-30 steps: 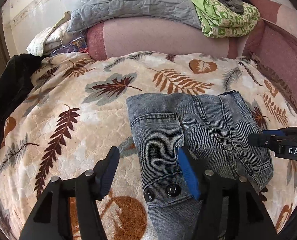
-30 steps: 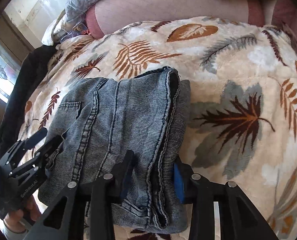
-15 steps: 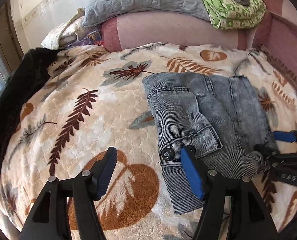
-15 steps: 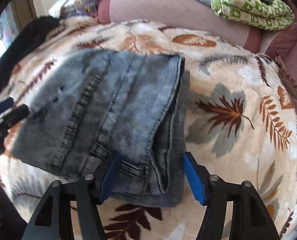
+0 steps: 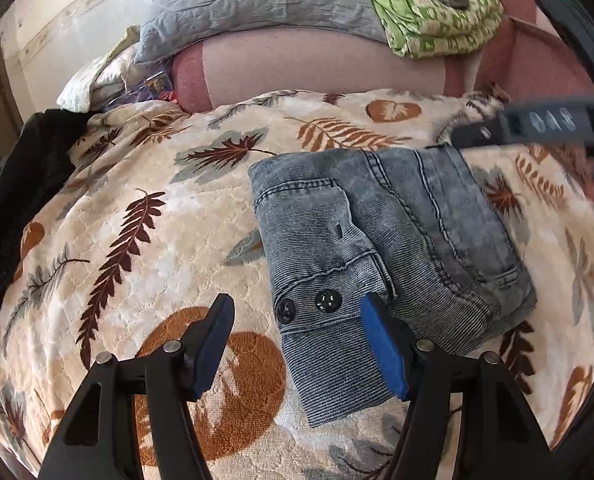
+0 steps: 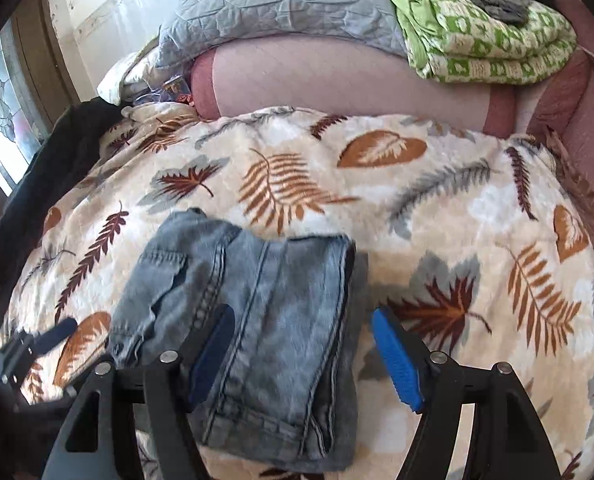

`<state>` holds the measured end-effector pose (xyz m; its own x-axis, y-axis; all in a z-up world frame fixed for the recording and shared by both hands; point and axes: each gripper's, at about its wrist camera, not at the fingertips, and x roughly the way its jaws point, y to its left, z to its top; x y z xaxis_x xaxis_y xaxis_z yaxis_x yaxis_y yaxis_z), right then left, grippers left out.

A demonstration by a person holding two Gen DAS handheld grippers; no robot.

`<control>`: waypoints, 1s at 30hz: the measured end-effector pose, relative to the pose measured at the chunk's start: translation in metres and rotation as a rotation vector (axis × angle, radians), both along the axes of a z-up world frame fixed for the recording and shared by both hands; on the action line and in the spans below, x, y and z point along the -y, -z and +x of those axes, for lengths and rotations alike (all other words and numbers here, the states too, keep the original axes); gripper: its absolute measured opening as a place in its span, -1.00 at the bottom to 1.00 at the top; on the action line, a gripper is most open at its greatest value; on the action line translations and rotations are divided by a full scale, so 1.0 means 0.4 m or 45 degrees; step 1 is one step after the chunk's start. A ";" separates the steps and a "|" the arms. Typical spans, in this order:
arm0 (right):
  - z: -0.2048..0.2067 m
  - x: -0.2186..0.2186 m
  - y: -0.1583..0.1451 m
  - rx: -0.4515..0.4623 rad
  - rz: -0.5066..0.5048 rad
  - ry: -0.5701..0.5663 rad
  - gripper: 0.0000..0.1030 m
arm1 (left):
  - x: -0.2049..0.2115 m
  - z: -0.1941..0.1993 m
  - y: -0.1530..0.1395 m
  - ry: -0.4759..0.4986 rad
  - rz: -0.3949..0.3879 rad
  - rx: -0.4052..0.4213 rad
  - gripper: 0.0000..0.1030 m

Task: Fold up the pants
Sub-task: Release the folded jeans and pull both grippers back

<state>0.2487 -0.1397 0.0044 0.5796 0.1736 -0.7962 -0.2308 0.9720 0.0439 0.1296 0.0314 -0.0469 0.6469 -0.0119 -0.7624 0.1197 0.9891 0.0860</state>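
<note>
Folded grey jeans (image 5: 381, 240) on my leaf-print blanket (image 5: 137, 240).
My left hand-held gripper (image 5: 297, 344) is spread; my right hand-held gripper (image 6: 303, 356) has just been opening, pinching nothing.

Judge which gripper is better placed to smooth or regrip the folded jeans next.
Left, probably. The left gripper hangs open low over the folded jeans at the buttons. The right gripper, jaws just opened with the jeans' edge between them, looks motion-blurred.

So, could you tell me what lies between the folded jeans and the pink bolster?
Only bare leaf-print blanket, in both wrist views, between jeans and bolster.
</note>
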 end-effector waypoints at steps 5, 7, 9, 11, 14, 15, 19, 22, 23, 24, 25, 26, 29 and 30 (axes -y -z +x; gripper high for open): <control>0.149 -0.074 0.133 -0.096 -0.375 0.009 0.45 | 0.011 0.004 0.005 0.038 0.001 -0.004 0.30; 0.172 -0.031 0.167 -0.128 -0.330 0.078 0.70 | 0.021 0.009 0.013 0.056 0.021 -0.007 0.30; 0.172 -0.013 0.169 -0.136 -0.310 0.098 0.77 | 0.033 0.011 0.017 0.073 0.034 0.001 0.30; 0.153 -0.003 0.152 -0.120 -0.300 0.091 0.77 | 0.024 0.013 0.008 0.065 0.004 0.004 0.30; 0.072 0.008 0.089 -0.035 -0.214 0.080 0.77 | -0.010 -0.009 -0.024 0.041 -0.102 0.043 0.30; 0.039 0.008 0.073 -0.014 -0.173 0.065 0.77 | -0.023 -0.020 -0.037 0.030 -0.135 0.068 0.30; -0.103 -0.003 0.077 0.029 -0.173 -0.011 0.77 | -0.041 -0.026 -0.034 -0.013 -0.148 0.051 0.30; -0.155 -0.025 0.186 -0.068 -0.342 -0.072 0.77 | 0.003 -0.016 0.015 0.031 -0.031 0.007 0.30; -0.162 -0.020 0.211 -0.073 -0.368 -0.080 0.77 | 0.016 -0.022 0.012 0.044 0.005 0.031 0.30; -0.172 -0.006 0.201 -0.046 -0.328 -0.050 0.77 | 0.024 -0.027 0.003 0.041 0.033 0.040 0.30; -0.174 0.005 0.185 -0.062 -0.302 -0.019 0.77 | 0.021 -0.034 -0.013 0.038 0.014 0.050 0.30; -0.181 0.014 0.162 -0.048 -0.261 0.003 0.77 | 0.012 -0.044 -0.031 0.033 -0.044 0.068 0.30; -0.214 0.017 0.126 0.034 -0.217 0.012 0.79 | -0.005 -0.063 -0.051 -0.023 -0.118 0.100 0.30; -0.214 0.008 0.146 0.002 -0.244 -0.008 0.79 | 0.003 -0.056 -0.035 -0.026 -0.091 0.058 0.30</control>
